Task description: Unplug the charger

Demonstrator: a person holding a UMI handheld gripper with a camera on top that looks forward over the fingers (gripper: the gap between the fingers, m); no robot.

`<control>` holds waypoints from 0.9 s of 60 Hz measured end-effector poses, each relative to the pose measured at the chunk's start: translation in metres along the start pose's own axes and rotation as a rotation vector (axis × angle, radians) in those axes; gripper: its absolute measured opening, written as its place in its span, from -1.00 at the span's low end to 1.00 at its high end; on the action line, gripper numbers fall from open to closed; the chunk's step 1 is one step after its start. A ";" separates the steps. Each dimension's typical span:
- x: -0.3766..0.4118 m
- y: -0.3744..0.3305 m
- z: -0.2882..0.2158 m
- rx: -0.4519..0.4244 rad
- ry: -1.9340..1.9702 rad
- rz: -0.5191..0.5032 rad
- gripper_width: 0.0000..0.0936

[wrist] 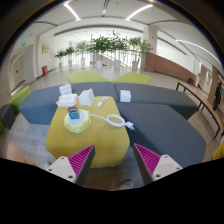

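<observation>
Gripper view shows the fingers spread apart at the bottom of the frame, pink pads facing each other, with nothing between them. Just above them, at centre-left of the frame, stands a yellow block that serves as the worktop. On its top surface lies the charger — a white cable with a small white plug body at its right-hand end, near the worktop's right edge. The cable's long axis runs roughly left to right across the frame, dipping slightly toward the right, and its left end meets a round teal-and-white object at the worktop's middle; whether it is plugged in there I cannot tell. White boxes sit at the worktop's far side, with grey sofas around it.

By my reading the task is at its start — the charger lies untouched, well ahead of the fingers, so approach, grasp and pull are all left.
</observation>
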State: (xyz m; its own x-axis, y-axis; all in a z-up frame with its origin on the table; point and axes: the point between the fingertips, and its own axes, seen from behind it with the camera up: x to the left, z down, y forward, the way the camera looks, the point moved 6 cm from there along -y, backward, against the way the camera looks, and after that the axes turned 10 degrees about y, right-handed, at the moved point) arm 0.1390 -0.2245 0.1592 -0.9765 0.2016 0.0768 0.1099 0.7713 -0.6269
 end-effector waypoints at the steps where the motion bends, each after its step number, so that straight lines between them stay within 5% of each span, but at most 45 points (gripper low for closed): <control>1: -0.004 -0.006 0.000 0.000 -0.003 0.004 0.72; 11: -0.012 0.006 -0.004 0.014 0.012 -0.010 0.73; 23: 0.072 0.060 -0.015 -0.043 -0.001 -0.081 0.72; 34: 0.131 0.128 -0.011 0.004 0.020 -0.171 0.72; 46: 0.186 0.183 -0.033 -0.095 -0.039 -0.198 0.71; 52: 0.193 0.209 -0.052 -0.196 -0.044 -0.177 0.54; 53: 0.193 0.214 -0.053 -0.206 -0.045 -0.174 0.46; 54: 0.193 0.218 -0.052 -0.210 -0.045 -0.169 0.11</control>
State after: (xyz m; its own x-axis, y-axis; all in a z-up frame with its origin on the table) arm -0.0159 0.0145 0.0778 -0.9910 0.0364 0.1291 -0.0234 0.9011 -0.4330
